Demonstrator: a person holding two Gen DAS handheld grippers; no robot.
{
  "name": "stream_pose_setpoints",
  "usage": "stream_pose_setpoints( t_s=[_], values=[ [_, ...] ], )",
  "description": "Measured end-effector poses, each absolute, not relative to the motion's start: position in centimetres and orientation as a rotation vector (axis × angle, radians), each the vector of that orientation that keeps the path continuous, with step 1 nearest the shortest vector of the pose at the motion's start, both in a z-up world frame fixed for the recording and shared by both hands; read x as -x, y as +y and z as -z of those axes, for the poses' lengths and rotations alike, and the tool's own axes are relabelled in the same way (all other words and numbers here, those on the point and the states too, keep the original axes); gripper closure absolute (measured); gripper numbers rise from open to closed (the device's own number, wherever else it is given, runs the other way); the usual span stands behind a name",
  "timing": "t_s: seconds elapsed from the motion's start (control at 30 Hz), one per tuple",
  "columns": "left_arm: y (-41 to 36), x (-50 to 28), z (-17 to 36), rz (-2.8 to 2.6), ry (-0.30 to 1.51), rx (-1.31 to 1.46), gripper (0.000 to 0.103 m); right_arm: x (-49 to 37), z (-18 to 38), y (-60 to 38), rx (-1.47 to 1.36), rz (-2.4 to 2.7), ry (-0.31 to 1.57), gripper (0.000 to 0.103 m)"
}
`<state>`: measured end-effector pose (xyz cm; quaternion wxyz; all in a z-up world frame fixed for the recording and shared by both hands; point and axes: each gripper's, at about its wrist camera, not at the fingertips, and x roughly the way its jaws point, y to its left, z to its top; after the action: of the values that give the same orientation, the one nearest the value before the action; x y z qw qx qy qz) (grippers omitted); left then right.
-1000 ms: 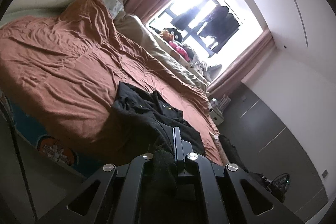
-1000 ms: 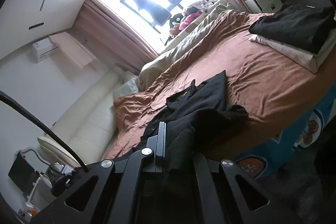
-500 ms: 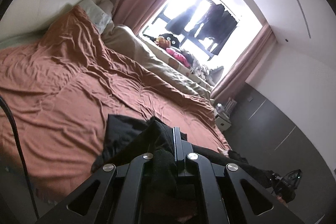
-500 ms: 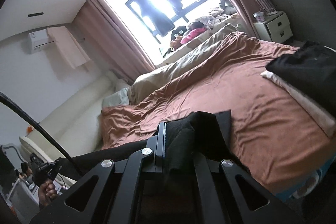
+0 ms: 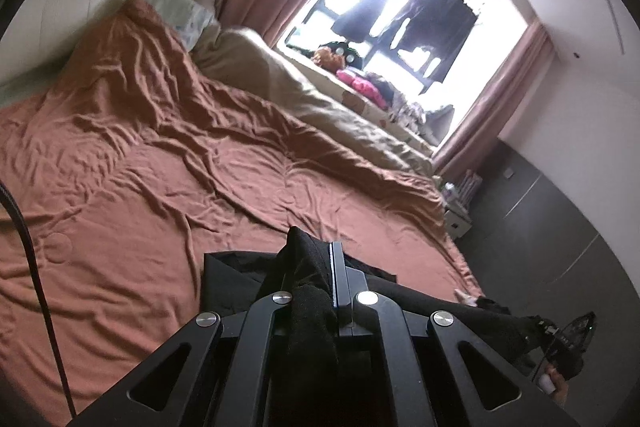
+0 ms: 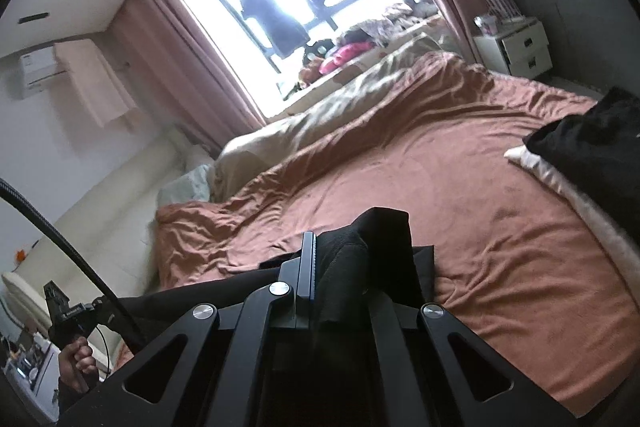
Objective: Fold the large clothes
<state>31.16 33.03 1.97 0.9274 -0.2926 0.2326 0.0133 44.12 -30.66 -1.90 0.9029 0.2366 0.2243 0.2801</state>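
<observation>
Black garment [image 5: 308, 267] clamped in both grippers, left [image 5: 316, 259] and right [image 6: 336, 251]; I keep it taut, level above bed [image 5: 160, 167].

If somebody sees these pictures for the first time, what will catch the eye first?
The bright window with dark clothes hanging in it, behind the bed. Then the wrinkled rust-brown bedspread filling the middle. In front, the left gripper and right gripper each pinch a black garment.

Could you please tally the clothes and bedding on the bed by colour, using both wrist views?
Black: 2, the held black garment and a folded black garment
Rust-brown: 1, the bedspread
Beige: 1, the duvet
Cream: 1, the folded cloth
Total: 5
</observation>
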Motion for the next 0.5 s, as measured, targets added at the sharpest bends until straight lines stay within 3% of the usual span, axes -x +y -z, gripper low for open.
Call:
stream_pose_setpoints(
  t_s=[0.4,0.43,0.5],
  values=[
    [34.9,-41.1,6.2,-0.065,0.67,0.561,0.097,-51.9,3.7,-24.1,-0.388,-0.476,0.625,0.102],
    [35.2,-41.7,6.9,-0.063,0.689,0.568,0.094,-52.3,3.8,-23.7,-0.381,-0.467,0.642,0.099],
    [35.7,-43.1,8.5,-0.085,0.735,0.568,0.083,-53.1,4.3,-22.7,-0.369,-0.446,0.671,0.079]
  ],
)
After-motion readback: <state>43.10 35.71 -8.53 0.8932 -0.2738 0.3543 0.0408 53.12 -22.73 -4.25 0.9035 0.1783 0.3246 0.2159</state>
